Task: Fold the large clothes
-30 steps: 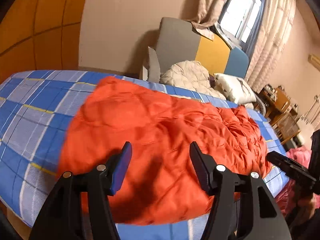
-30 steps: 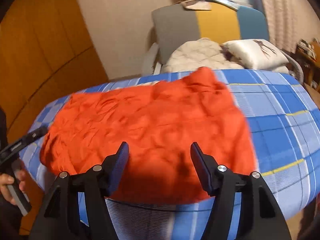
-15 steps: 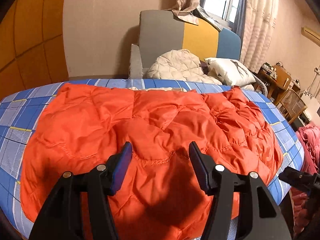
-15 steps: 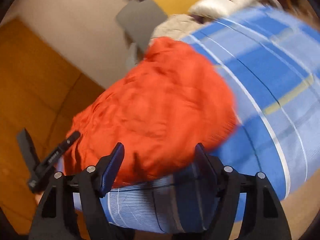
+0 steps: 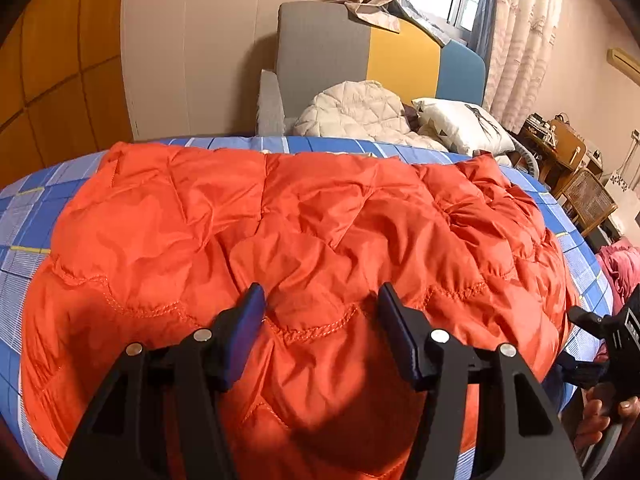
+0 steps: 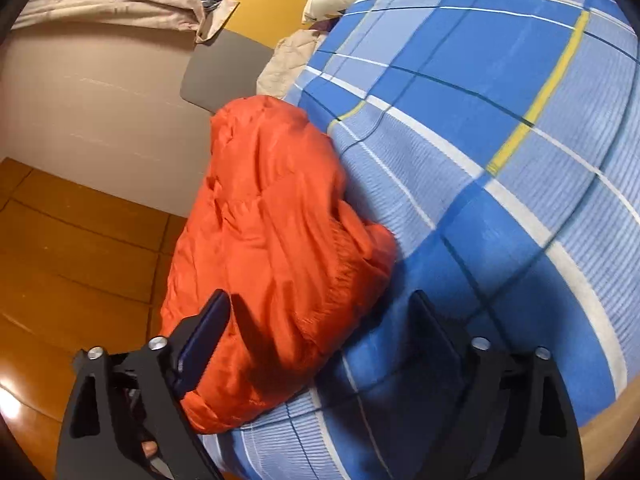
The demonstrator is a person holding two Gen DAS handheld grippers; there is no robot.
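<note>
The left gripper (image 5: 322, 296) is held spread just above the orange quilted jacket (image 5: 296, 240), with nothing pinched between its pads. The jaws of the right gripper (image 6: 324, 308) are opening wide, and the near corner of the jacket (image 6: 280, 240) is seen between them, not pressed. The jacket is laid flat on the blue checked bed cover (image 6: 480, 120), near its front edge. Behind the bed, a cream quilt (image 5: 356, 108) and a white pillow (image 5: 460, 124) are seen on a sofa (image 5: 320, 48).
</note>
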